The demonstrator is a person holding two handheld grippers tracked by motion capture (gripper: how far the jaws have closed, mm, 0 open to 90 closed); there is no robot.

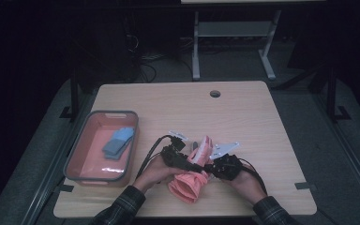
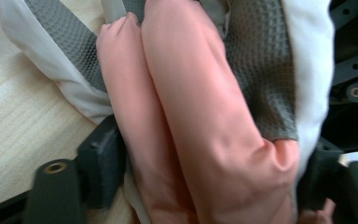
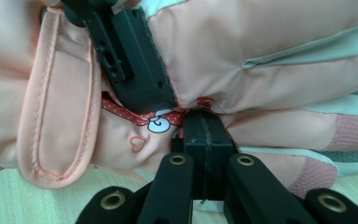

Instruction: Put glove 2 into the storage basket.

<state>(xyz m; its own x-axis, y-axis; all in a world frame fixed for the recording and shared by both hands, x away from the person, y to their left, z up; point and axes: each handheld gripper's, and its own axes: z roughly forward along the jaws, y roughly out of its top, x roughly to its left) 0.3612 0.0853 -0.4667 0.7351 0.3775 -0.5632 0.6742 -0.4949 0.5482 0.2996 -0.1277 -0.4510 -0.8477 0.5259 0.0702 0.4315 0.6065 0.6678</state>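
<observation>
A pink padded glove [image 1: 189, 184] with grey and white panels lies on the wooden table [image 1: 243, 117] near its front edge, between the person's two hands. My left gripper [image 1: 198, 165] reaches in from the left. In the left gripper view its jaws straddle the glove [image 2: 191, 93] and its black pads [image 2: 100, 156] press into the pink fabric. My right gripper [image 1: 209, 167] comes from the right. Its jaws are closed together [image 3: 204, 133] on a fold of the glove [image 3: 242, 37] by a small red ribbon. One finger of the left gripper [image 3: 130, 70] lies across the glove just above.
A grey-rimmed pink bin [image 1: 75, 159] stands at the table's left edge and holds blue-grey folded items [image 1: 117, 143]. A round cable hole [image 1: 215, 93] sits at the table's far middle. A metal table frame stands on the floor beyond.
</observation>
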